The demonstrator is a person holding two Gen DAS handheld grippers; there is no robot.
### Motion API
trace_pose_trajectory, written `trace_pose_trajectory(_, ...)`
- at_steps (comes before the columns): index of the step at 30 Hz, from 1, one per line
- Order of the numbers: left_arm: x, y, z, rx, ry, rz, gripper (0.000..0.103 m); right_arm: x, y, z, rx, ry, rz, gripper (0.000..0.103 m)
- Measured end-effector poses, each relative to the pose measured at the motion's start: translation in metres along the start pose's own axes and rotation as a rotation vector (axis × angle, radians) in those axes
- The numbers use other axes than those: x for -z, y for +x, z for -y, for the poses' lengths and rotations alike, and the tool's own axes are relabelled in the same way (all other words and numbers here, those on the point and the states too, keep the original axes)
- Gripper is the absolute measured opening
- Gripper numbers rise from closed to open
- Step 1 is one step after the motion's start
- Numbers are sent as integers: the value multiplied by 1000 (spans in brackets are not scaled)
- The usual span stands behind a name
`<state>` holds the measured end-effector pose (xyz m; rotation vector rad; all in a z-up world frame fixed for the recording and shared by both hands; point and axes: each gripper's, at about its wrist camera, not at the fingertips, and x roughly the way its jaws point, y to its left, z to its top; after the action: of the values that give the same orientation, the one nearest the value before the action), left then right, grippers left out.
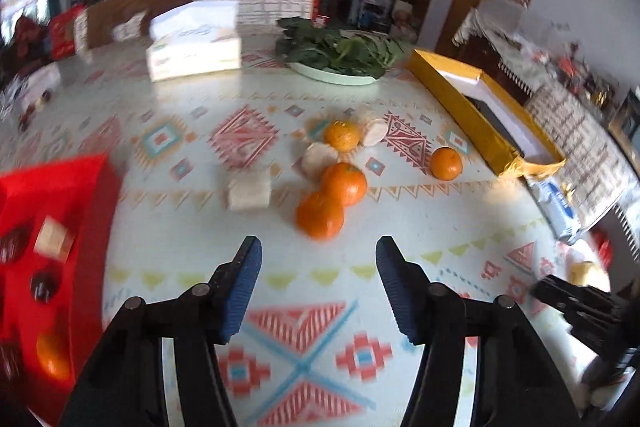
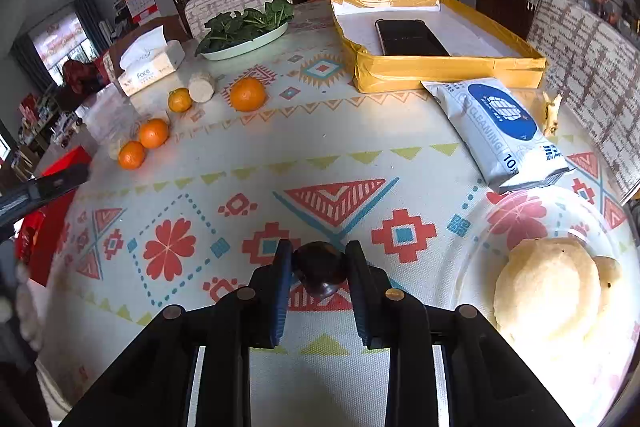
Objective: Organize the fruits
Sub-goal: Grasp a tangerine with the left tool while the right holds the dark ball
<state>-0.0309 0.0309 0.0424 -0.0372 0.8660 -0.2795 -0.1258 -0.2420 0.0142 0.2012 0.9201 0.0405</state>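
The right gripper [image 2: 319, 269] is clamping a small, dark, glossy round fruit [image 2: 320, 273], apparently bound for the red compartmented tray [image 1: 80, 187]; the left gripper [image 1: 319, 267] is gaping, empty, facing loose orange mandarins [image 1: 344, 183].

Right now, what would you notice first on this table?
Bright oranges cluster mid-table on the patterned tablecloth, ahead of the open left gripper. The right gripper pinches a dark round fruit. A red tray sits at the table's left edge.
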Motion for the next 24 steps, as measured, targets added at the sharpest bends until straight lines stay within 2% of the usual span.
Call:
trace_pose_trajectory(3, -12, 24, 6, -19, 53, -24, 59, -3, -1, 3, -68, 22, 0, 30)
trace_pose_trajectory(7, -17, 47, 10, -33, 108, -55, 58, -8, -4, -3, -112, 12, 6, 30)
trace_pose_trajectory(9, -17, 56, 12, -39, 130, -68, 52, -10, -5, -8, -127, -1, 9, 30)
trace_pose_trajectory(11, -16, 64, 13, -50, 147, -81, 37, -11, -4, -13, -140, -10, 8, 30)
trace_pose_trajectory(13, -16, 61, 13, -61, 146, -70, 33, -12, -2, -18, -158, -13, 4, 30)
trace_pose_trajectory(17, -13, 51, 8, -51, 107, -58, 33, -12, -1, -23, -174, -19, 0, 30)
trace_pose_trajectory(24, 4, -10, -16, 11, -29, 16, 33, -13, -11, -40, -225, -38, 8, 30)
